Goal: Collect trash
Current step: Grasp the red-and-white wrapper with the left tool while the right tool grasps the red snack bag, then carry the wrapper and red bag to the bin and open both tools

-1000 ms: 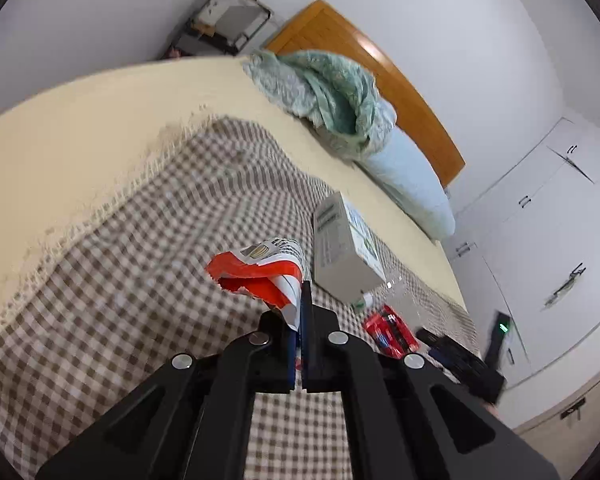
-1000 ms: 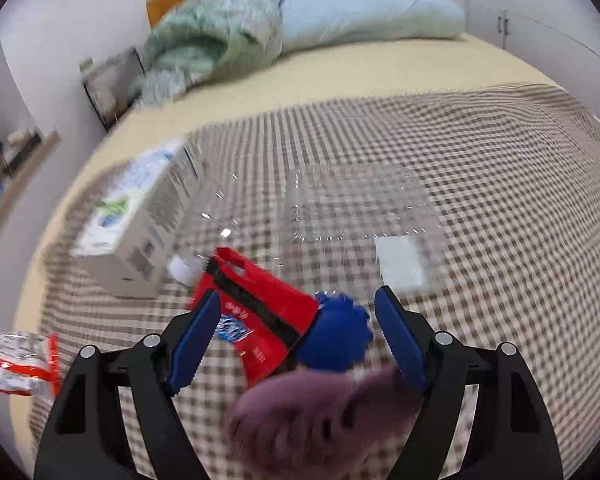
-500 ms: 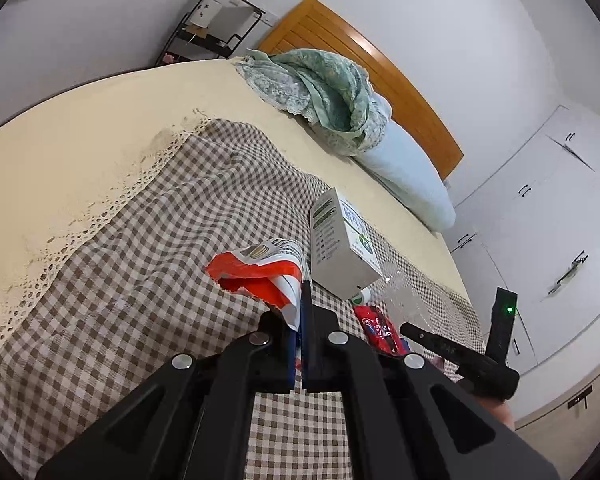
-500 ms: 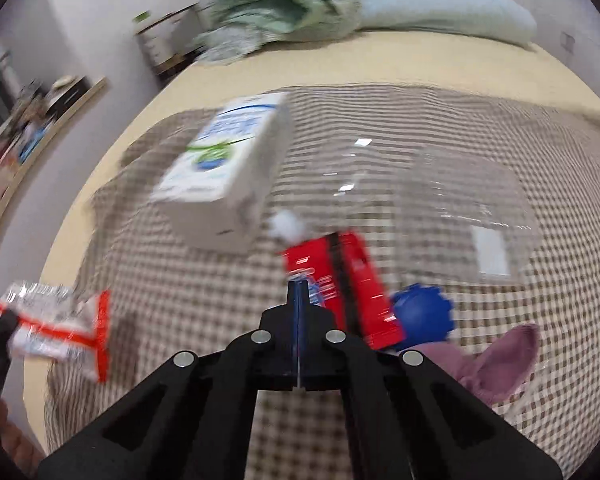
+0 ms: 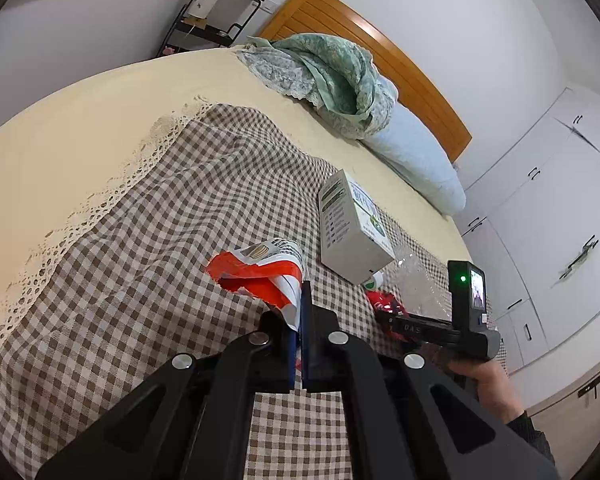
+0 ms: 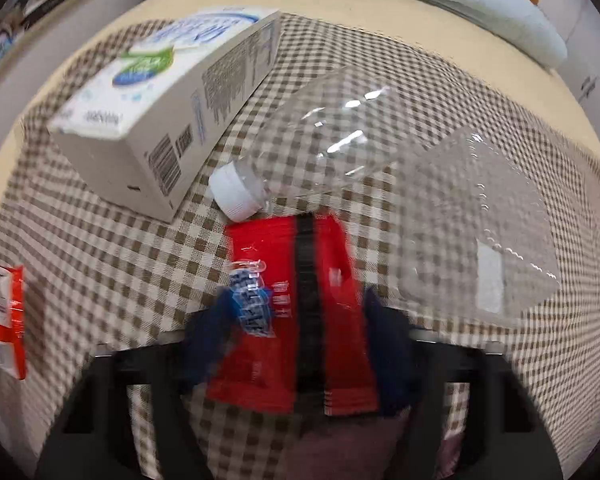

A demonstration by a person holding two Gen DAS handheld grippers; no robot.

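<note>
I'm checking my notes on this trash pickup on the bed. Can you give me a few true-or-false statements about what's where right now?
1. The left gripper is shut on a red and white wrapper. True.
2. The clear plastic bottle stands upright. False: it lies on its side on the checkered cloth.
3. The bottle's cap is white. True.
4. The white carton sits on the pillow. False: it lies on the checkered cloth.
5. The red packet lies between the right gripper's fingers. True.
</note>
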